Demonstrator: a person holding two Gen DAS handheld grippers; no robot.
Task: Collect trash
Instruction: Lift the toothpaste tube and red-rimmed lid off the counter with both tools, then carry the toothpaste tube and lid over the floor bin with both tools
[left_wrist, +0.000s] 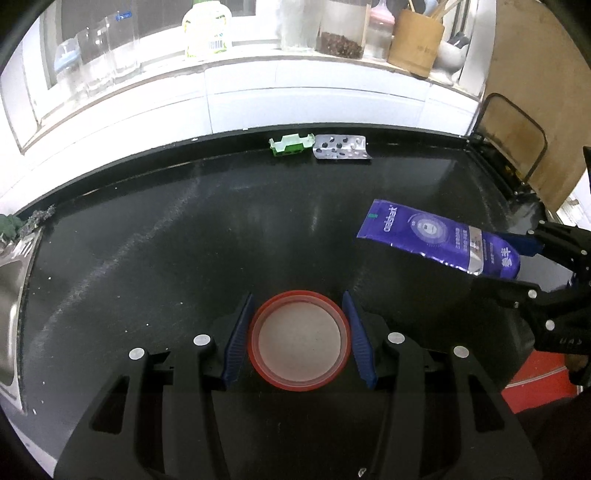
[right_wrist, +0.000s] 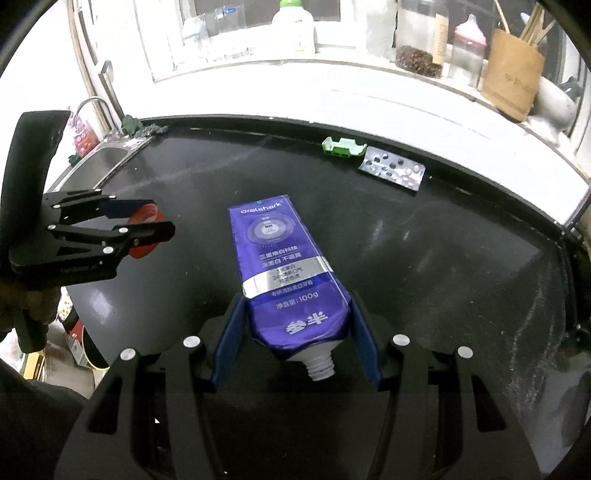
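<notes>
My left gripper (left_wrist: 298, 306) is shut on a round red-rimmed lid (left_wrist: 299, 339), held above the black counter (left_wrist: 184, 229); the gripper also shows in the right wrist view (right_wrist: 147, 221) with the red lid (right_wrist: 146, 232) between its fingers. My right gripper (right_wrist: 297, 306) is shut on the shoulder of a purple toothpaste tube (right_wrist: 280, 258), uncapped, lifted off the counter; the tube shows at the right of the left wrist view (left_wrist: 436, 236). A green plastic piece (left_wrist: 291, 144) and a silver pill blister pack (left_wrist: 341, 147) lie at the counter's back edge.
A steel sink (left_wrist: 11, 295) sits at the counter's left end, with a faucet (right_wrist: 92, 105). The white sill behind holds glass jars, a white bottle (left_wrist: 207, 29) and a wooden utensil holder (left_wrist: 415, 44). A wire rack (left_wrist: 513, 136) stands at the right.
</notes>
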